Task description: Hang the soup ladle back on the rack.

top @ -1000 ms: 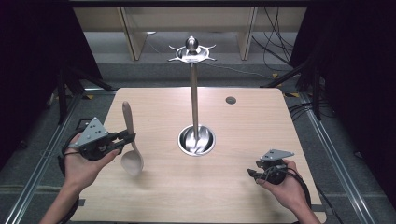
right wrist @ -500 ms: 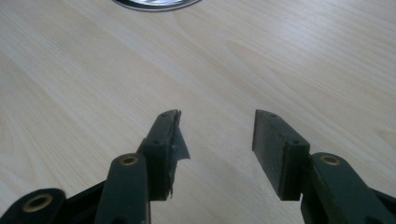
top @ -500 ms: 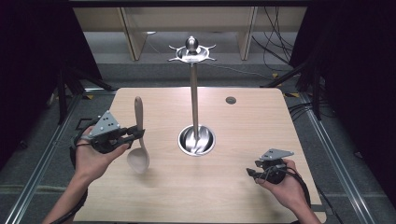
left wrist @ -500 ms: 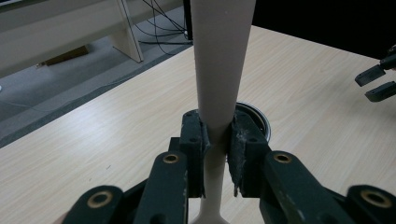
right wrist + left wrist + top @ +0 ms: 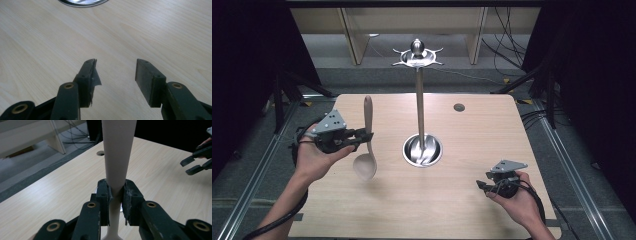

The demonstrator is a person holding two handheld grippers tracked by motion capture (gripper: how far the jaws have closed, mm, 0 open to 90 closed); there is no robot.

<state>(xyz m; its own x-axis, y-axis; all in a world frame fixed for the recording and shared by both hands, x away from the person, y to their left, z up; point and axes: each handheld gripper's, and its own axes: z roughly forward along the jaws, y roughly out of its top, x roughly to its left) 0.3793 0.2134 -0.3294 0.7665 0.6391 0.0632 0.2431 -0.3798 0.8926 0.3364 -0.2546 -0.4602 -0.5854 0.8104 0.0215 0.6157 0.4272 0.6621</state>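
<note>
Slippage is the risk — the left claw (image 5: pixel 362 135) clamps the wooden spoon (image 5: pixel 367 145) only at its thin neck above the bench (image 5: pixel 472 130), so it could pivot; the right claw (image 5: pixel 481 185) rests apart, empty.

black hand-held gripper (image 5: pixel 368 137), grey plate, trailing cable

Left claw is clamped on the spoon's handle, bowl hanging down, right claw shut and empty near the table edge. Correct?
Not quite: the right claw is open, jaws apart over bare table, per the right gripper view. The rest holds: left claw grips the spoon by its handle, bowl down.
</note>
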